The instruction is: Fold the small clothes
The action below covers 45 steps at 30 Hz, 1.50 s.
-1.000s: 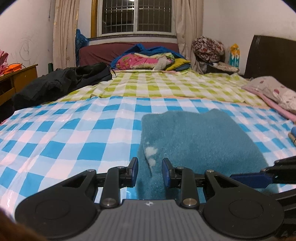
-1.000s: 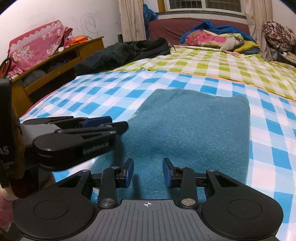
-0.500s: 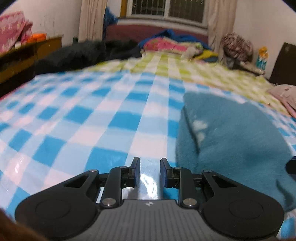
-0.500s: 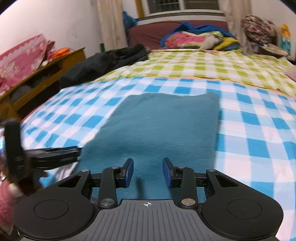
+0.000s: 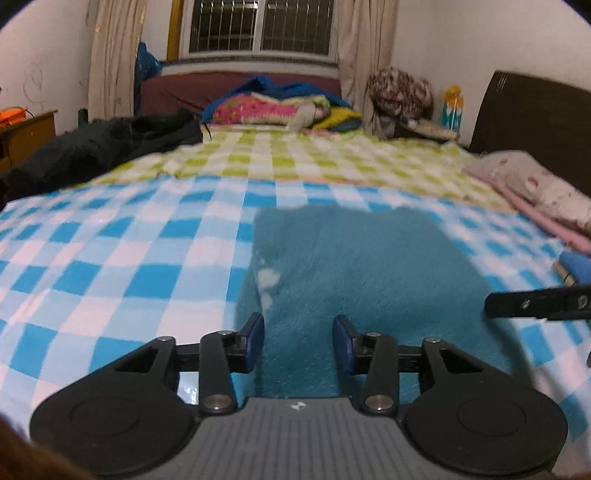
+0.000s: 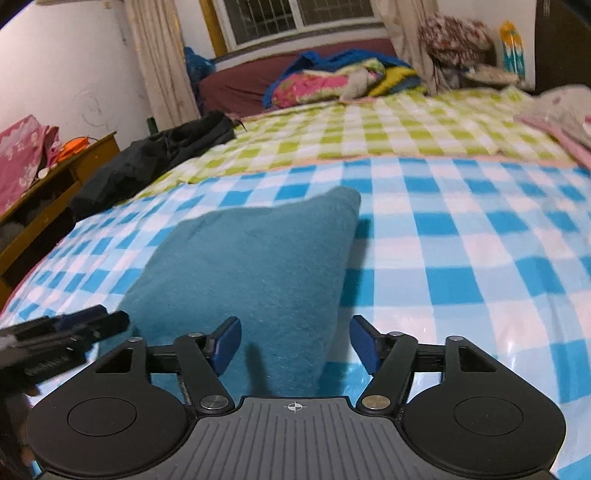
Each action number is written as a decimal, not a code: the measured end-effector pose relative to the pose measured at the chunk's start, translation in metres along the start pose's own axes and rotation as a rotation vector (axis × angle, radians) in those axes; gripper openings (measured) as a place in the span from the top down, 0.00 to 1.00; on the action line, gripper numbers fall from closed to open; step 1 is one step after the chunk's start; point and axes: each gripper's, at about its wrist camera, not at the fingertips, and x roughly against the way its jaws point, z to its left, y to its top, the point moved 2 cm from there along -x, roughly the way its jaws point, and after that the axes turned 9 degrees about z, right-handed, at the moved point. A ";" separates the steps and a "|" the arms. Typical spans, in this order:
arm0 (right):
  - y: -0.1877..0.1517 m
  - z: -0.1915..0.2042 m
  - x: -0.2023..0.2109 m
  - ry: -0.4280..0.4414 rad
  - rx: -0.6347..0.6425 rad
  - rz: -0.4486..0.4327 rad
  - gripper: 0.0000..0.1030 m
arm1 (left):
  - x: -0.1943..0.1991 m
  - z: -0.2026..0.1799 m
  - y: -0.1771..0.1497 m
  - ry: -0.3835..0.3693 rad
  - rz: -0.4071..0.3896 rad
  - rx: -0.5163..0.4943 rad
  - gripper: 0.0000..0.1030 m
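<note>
Left wrist view is showing the left gripper [image 5: 298, 341] at the bottom, with its two blue-padded fingers [image 5: 253, 339] standing apart and holding nothing. Between and beyond them the teal cloth [image 5: 354, 269] is lying flat on the blue checked sheet [image 5: 110, 266] of the bed. The near edge of the cloth is reaching in between the fingers, but I cannot tell whether the pads are touching it. Some small white spots are showing on the left side of the cloth. At the right edge the tip of the right gripper [image 5: 535, 304] is coming into view, just over the near right part of the cloth. Farther away a green checked sheet [image 5: 295, 158] is covering the bed, a black garment [image 5: 99, 147] is lying at the far left, and a pile of coloured bedding [image 5: 273, 107] is sitting under the window [image 5: 258, 27]. A pink pillow [image 5: 539, 188] is lying at the right.

Right wrist view is showing the right gripper [image 6: 295, 345] with its fingers [image 6: 227, 343] wide apart and empty. The cloth [image 6: 251, 269] is lying in front of it, and its near right corner is sitting between the fingers. The far right corner of the cloth is looking a little raised from the sheet [image 6: 461, 251]. At the left edge the left gripper [image 6: 74, 325] is appearing, blurred, just beside the near left edge of the cloth. The black garment [image 6: 155, 158] is lying at the far left, beside a wooden cabinet [image 6: 48, 192].
</note>
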 end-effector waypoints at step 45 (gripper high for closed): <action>-0.008 0.041 -0.024 -0.025 0.047 0.069 0.30 | 0.003 0.018 -0.007 0.138 0.073 0.025 0.38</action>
